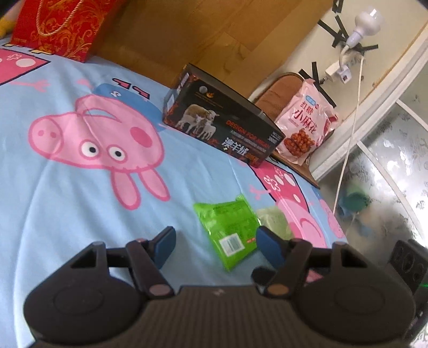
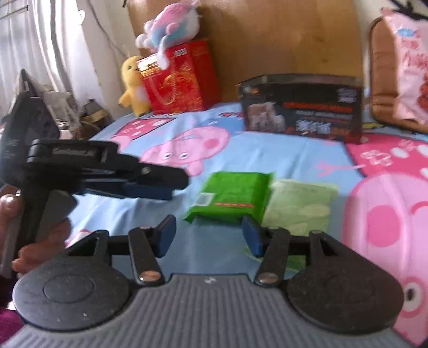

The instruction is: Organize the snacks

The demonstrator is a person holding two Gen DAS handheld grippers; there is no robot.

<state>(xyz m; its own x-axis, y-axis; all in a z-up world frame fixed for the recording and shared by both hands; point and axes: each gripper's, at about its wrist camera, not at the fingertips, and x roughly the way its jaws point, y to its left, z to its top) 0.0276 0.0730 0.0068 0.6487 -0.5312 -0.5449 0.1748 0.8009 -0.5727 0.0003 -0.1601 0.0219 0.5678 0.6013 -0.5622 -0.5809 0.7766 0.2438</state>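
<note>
A bright green snack packet (image 1: 230, 227) lies on the cartoon-pig bedsheet (image 1: 80, 187), with a pale green packet (image 1: 275, 222) touching its right side. Both show in the right wrist view, the bright one (image 2: 232, 195) left of the pale one (image 2: 299, 206). My left gripper (image 1: 216, 247) is open and empty, low over the sheet, the bright packet between its fingertips. My right gripper (image 2: 208, 235) is open and empty just short of the packets. The left gripper also shows from the side in the right wrist view (image 2: 160, 184). A black box (image 1: 222, 123) stands at the back.
A pink snack bag (image 1: 305, 120) leans on a brown cushion (image 1: 278, 91) right of the black box (image 2: 302, 107). A red gift bag (image 2: 182, 77), a yellow plush (image 2: 132, 85) and a pink-blue plush (image 2: 168, 24) stand by the wooden headboard (image 1: 187, 32). The bed edge lies right.
</note>
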